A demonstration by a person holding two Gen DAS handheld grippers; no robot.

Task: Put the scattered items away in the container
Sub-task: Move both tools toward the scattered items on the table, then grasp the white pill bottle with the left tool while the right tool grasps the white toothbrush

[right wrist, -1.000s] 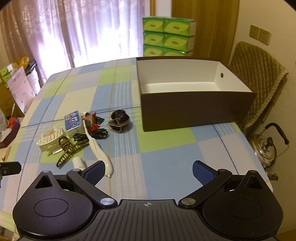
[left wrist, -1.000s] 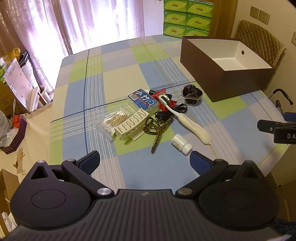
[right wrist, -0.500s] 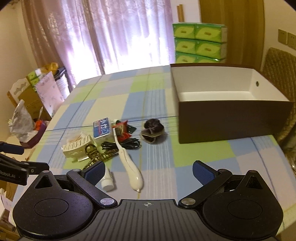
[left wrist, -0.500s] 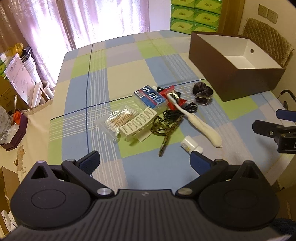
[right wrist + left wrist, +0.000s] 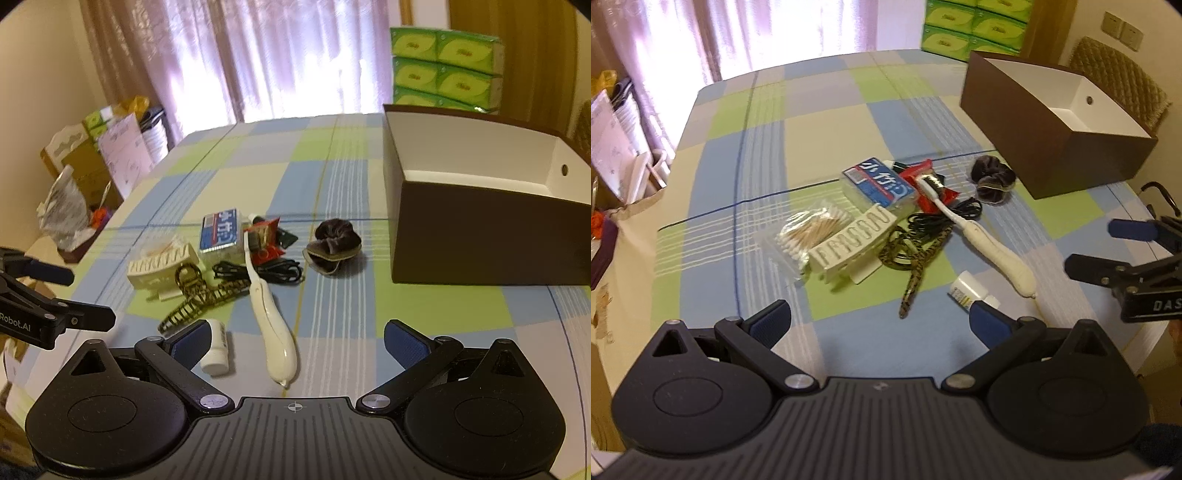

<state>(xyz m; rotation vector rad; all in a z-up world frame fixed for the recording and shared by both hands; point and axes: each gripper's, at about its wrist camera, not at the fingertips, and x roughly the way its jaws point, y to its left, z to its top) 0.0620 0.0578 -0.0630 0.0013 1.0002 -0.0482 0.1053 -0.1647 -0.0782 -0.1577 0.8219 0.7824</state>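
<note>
L gripper [image 5: 879,321] and R gripper [image 5: 295,341]: jaws wide apart, both empty. Items lie scattered on the checked cloth [image 5: 820,110], left of the brown box [image 5: 1052,147]. Only the L view shows the cotton swabs [image 5: 809,232] clearly. Blue packet [image 5: 221,232] print is blurred, maybe Japanese. R body reads "DAS", L "Robot.AI".

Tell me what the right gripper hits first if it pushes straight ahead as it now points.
Probably the white toothbrush handle, lying just ahead between the open right gripper fingers; the small white bottle sits by the left finger. Depth is uncertain.
</note>
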